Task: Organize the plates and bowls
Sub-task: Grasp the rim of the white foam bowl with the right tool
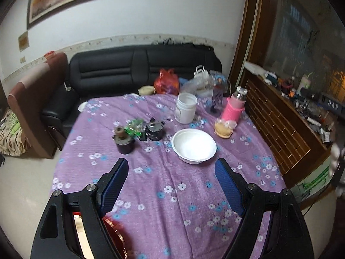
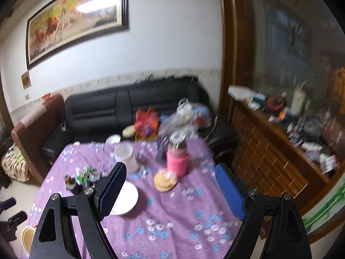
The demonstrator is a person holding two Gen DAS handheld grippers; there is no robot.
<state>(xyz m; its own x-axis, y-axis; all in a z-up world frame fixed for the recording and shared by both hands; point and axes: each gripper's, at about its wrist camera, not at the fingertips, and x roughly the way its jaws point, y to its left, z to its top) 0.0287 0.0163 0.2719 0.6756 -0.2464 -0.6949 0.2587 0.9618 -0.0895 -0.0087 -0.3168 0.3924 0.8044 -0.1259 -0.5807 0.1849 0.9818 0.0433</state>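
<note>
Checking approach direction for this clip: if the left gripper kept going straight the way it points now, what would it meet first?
Most likely the white bowl. The left gripper is open and empty above the purple tablecloth, with the bowl just ahead, slightly right of centre. Depth is uncertain.

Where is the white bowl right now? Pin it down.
In the left wrist view the white bowl sits on the purple tablecloth right of centre, just beyond the open left tool, near the white jar.
</note>
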